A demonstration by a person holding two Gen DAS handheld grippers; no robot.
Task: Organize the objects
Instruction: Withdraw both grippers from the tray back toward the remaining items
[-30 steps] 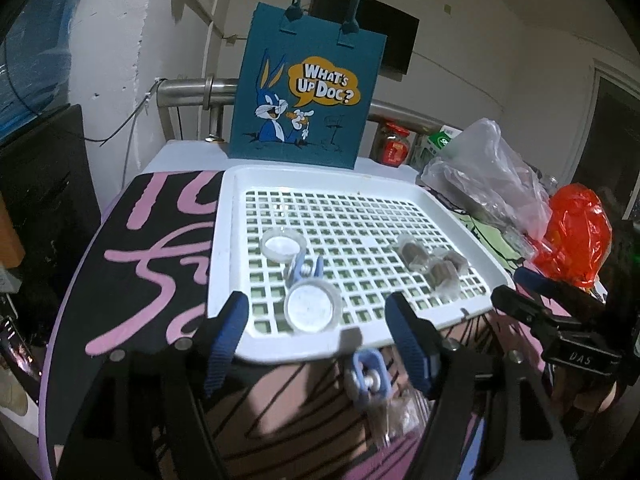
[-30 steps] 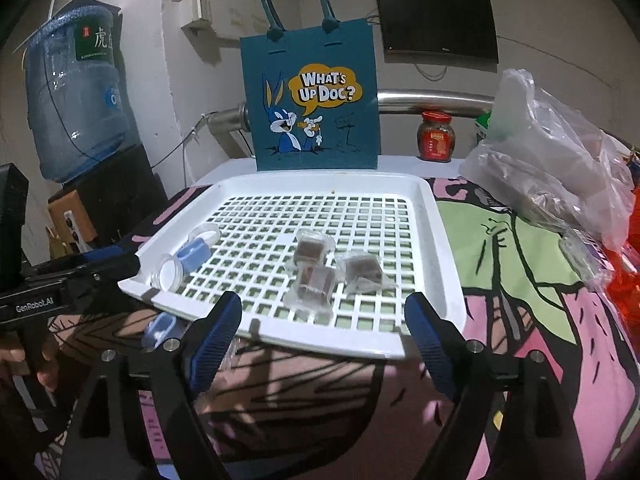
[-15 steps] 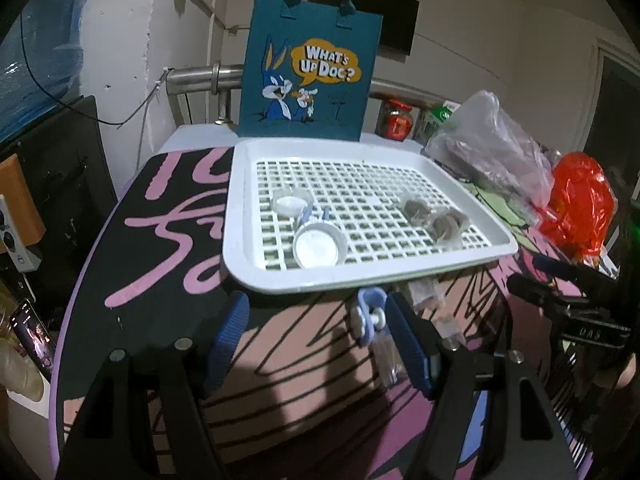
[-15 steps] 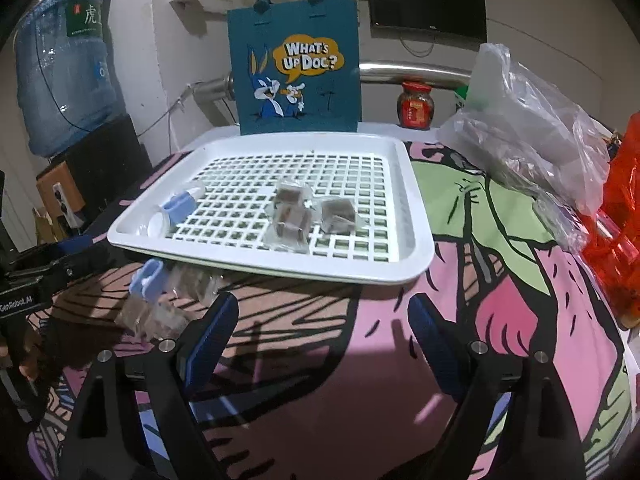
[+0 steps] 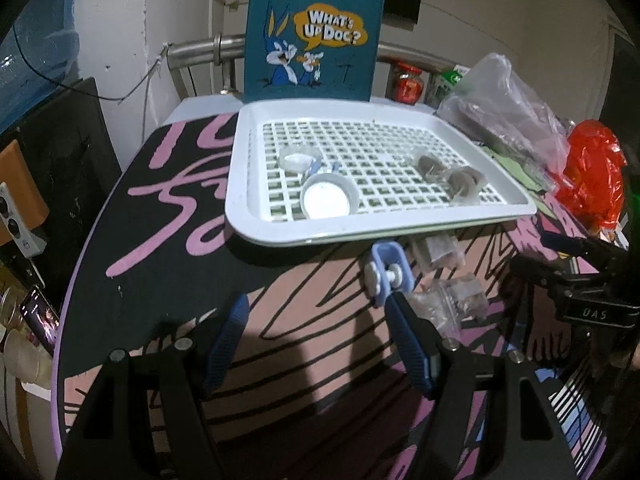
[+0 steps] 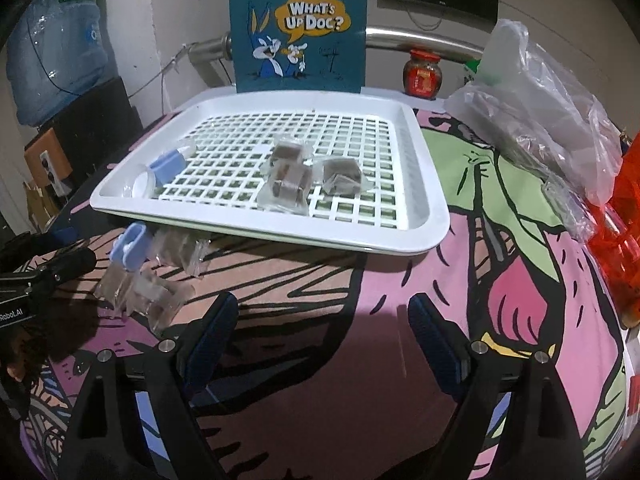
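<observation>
Both my claws have pulled back from the white tray (image 5: pixel 384 228); left gripper (image 5: pixel 316 344) and right gripper (image 6: pixel 320 332) are spread, empty. Blue clip (image 5: pixel 386 274) lies at one o'clock beside clear packets (image 5: pixel 452 300), probably light, slippery; I would pinch the clip's stiff body.

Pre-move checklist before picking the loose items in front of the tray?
1. Left gripper open, empty: ok.
2. Right gripper open, empty: ok.
3. Blue clip off the white tray, on the cloth: not ok.
4. Clear packets beside the clip, also outside the tray: not ok.
5. Free grid space in the tray: ok.
6. Packet count on the cloth: cannot tell.
</observation>
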